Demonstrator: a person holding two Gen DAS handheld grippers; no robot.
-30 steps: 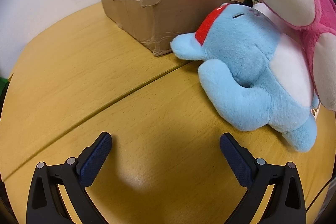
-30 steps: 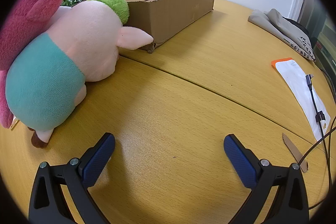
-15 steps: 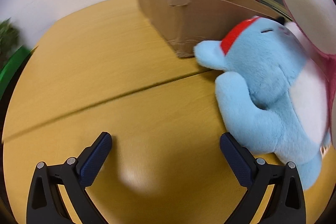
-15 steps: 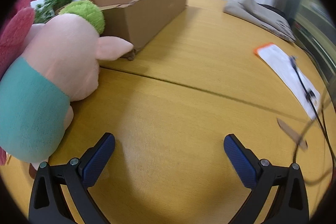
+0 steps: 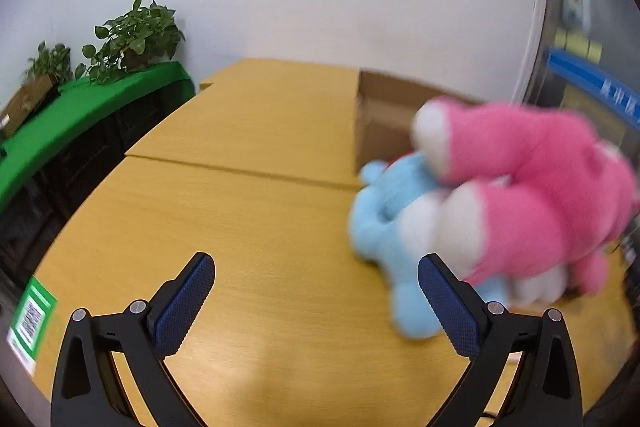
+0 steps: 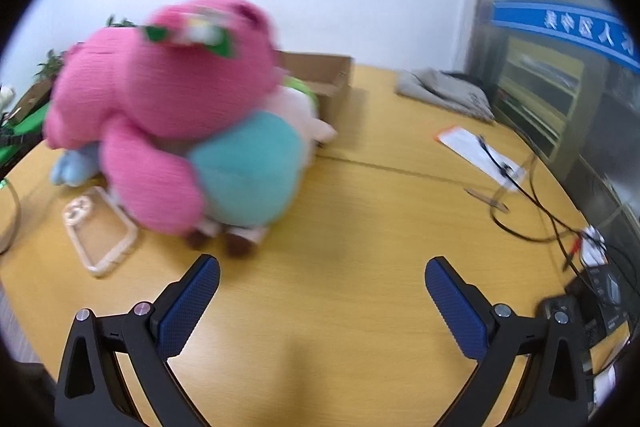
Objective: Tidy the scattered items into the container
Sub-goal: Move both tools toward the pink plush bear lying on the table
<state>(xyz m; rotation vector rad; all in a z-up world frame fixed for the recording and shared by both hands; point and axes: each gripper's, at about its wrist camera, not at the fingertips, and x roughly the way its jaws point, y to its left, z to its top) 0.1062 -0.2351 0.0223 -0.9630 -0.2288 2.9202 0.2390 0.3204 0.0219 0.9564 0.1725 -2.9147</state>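
Both grippers, left gripper (image 5: pixel 316 301) and right gripper (image 6: pixel 322 303), gape empty; best pinch the pink plush (image 6: pixel 160 107) topmost, then lift toward the cardboard box (image 5: pixel 384 123).

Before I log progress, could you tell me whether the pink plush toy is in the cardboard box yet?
Out. The pink plush toy lies on other toys on the table, in front of the cardboard box.

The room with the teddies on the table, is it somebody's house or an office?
Probably an office or workroom, not a house. The long wooden table holds cables and papers, a glass door carries a blue sign strip, and the wall has posters above potted plants.
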